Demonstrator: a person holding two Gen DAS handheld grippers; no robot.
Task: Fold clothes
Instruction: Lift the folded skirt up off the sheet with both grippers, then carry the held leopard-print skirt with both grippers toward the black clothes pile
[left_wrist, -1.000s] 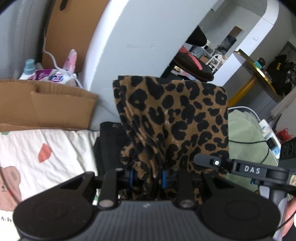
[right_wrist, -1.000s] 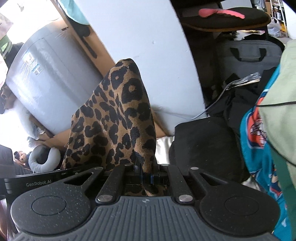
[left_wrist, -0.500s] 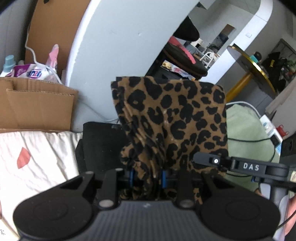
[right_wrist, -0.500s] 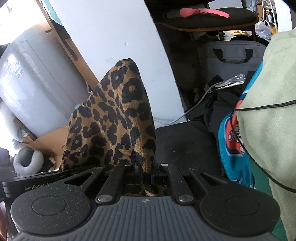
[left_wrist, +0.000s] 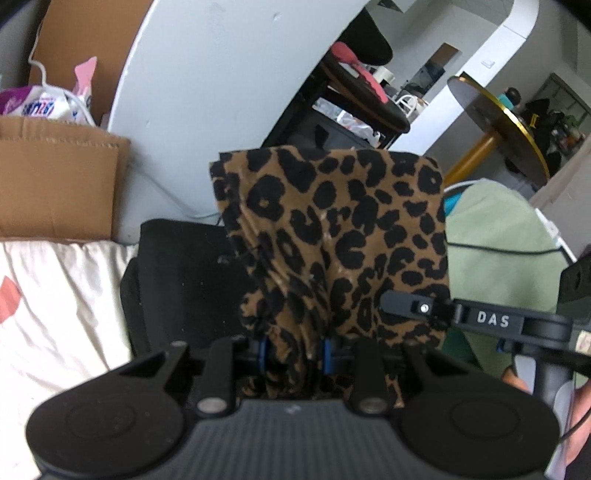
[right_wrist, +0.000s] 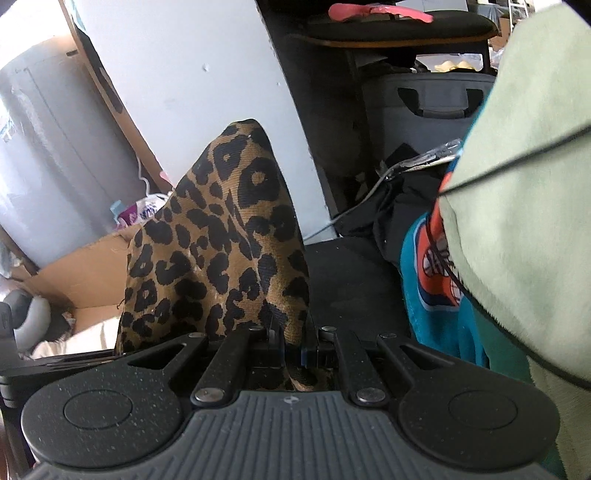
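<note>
The left gripper (left_wrist: 293, 349) pinches a bunched edge of the leopard-print garment (left_wrist: 332, 236), which stands mid-frame as a doubled panel, and the right gripper (right_wrist: 301, 354) nips another corner rising centre-left. Over the last second both grips hold while the background slides: the cardboard box (left_wrist: 55, 181) drifts left and the green fabric (right_wrist: 517, 184) swells at right. I judge the held garment is being carried sideways towards the black surface (left_wrist: 184, 280) beneath it.

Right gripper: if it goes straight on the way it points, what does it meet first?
The right gripper already holds the leopard-print cloth. Beyond that, it probably meets the black folded garment, then the white panel; depth is unclear.
</note>
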